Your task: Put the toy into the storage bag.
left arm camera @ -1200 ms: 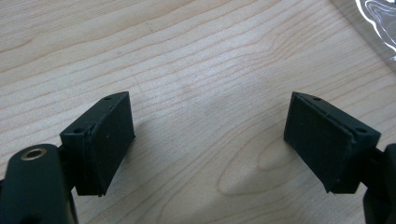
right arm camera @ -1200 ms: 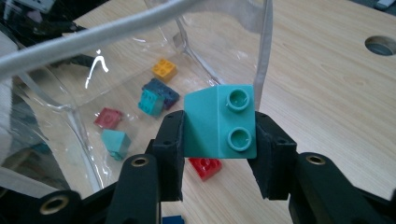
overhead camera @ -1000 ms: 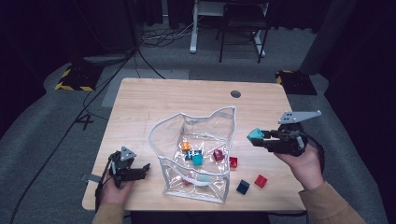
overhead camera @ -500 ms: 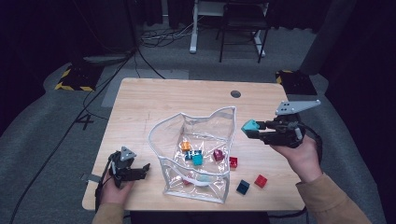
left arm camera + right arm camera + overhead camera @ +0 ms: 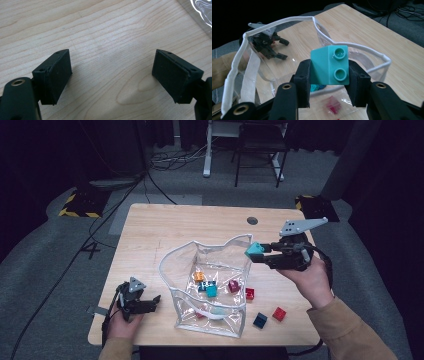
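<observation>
Teal brick (image 5: 329,65) clamped in right gripper (image 5: 329,83), above bag rim (image 5: 352,45).

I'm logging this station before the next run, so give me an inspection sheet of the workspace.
Surface: wooden table, round hole near far edge.
Job's things: teal brick; clear bag open, bricks inside.
Clutter: two red bricks and a dark blue brick beside the bag.
Grippers: right gripper shut on teal brick at bag rim; left gripper open over bare wood.
Cables: black cables on floor.
Surroundings: grey carpet, chair beyond table.
</observation>
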Demonstrator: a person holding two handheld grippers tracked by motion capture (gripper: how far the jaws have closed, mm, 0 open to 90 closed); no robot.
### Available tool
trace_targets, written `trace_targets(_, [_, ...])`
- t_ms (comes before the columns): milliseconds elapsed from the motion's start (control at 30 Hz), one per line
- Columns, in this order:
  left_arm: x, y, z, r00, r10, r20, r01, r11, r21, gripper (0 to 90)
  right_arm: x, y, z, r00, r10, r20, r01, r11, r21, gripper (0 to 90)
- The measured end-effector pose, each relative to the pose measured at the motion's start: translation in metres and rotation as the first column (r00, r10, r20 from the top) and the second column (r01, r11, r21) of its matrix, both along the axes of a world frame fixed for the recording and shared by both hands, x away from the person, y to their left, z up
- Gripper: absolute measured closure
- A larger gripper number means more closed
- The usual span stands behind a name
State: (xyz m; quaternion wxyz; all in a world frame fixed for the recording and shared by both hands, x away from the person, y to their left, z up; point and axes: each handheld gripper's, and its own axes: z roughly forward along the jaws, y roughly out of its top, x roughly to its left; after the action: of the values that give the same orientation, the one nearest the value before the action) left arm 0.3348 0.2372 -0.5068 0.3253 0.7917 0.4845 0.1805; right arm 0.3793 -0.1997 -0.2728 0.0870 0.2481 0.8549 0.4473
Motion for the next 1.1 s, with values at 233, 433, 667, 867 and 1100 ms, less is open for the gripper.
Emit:
trace_targets(233, [0.000,0.000,0.000,1.0000,0.000,0.000,0.000,1.0000,0.000,16.3,0.003,0.019,0.006,0.9994,0.034,0.010,-0.034,0.9994,0.009,59.1])
trace_targets(433, [0.000,0.000,0.000,1.0000,0.000,0.000,0.000,1.0000,0.000,16.3,0.004,0.036,0.009,0.9980,0.060,0.017,-0.060,0.9981,0.013,59.1])
trace_targets(667, [0.000,0.000,0.000,1.0000,0.000,0.001,0.000,1.0000,0.000,16.3,0.008,0.054,0.007,0.9966,0.082,0.007,-0.082,0.9966,0.008,59.2])
trace_targets(867, [0.000,0.000,0.000,1.0000,0.000,0.000,0.000,1.0000,0.000,16.3,0.011,0.068,0.002,0.9958,0.091,-0.005,-0.091,0.9957,-0.015,59.2])
trace_targets(1100, [0.000,0.000,0.000,1.0000,0.000,0.000,0.000,1.0000,0.000,16.3,0.013,0.081,-0.009,0.9945,0.102,-0.024,-0.103,0.9935,-0.049,59.2])
